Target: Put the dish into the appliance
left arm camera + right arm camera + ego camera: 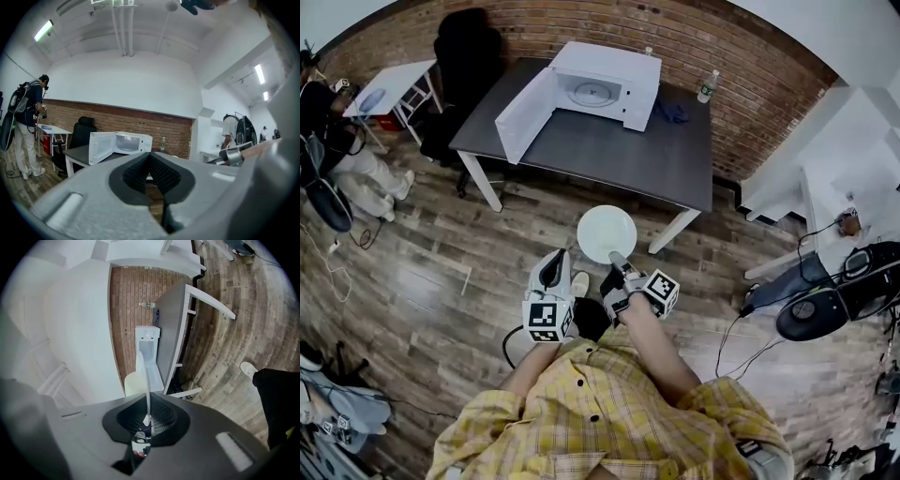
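- Done: the right gripper (619, 262) has its jaws clamped on the dish (606, 232) rim; the microwave (614, 67) stands open on the bench (609, 152).
- The left gripper (551, 273) has its jaws closed, empty.
- Remaining: carry the dish inside.

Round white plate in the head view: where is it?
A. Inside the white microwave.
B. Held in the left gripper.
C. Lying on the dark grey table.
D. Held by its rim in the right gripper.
D: the right gripper is closed on the rim of the round white plate, over the wooden floor.
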Tool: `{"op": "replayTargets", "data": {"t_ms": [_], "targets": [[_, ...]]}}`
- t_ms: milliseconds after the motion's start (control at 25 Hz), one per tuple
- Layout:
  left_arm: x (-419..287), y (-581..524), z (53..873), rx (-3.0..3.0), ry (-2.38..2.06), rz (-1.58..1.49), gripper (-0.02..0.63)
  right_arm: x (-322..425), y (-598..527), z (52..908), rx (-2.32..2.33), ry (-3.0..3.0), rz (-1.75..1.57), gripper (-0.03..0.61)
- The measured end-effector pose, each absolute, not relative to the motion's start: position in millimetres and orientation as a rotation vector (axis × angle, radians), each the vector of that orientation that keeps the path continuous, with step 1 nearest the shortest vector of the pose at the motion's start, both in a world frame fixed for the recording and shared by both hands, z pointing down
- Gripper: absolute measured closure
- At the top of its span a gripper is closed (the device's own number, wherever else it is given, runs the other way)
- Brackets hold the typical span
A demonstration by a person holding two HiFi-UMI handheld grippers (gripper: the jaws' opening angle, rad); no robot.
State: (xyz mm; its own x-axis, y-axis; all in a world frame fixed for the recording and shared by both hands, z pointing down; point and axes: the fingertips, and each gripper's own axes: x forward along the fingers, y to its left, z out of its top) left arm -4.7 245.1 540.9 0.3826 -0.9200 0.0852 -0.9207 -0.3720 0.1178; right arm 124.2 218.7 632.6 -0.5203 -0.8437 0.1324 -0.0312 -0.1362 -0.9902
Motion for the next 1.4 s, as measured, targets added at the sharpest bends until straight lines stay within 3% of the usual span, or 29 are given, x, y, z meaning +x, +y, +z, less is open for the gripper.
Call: {"op": "replayTargets", "data": {"t_ms": [1400], "targets": [[-60.0,-77.4,534.5,2.613,-1.534,0.124,0.614,53.9,-109.6,621.7,-1.054,1.442,-1.673,0.565]]}}
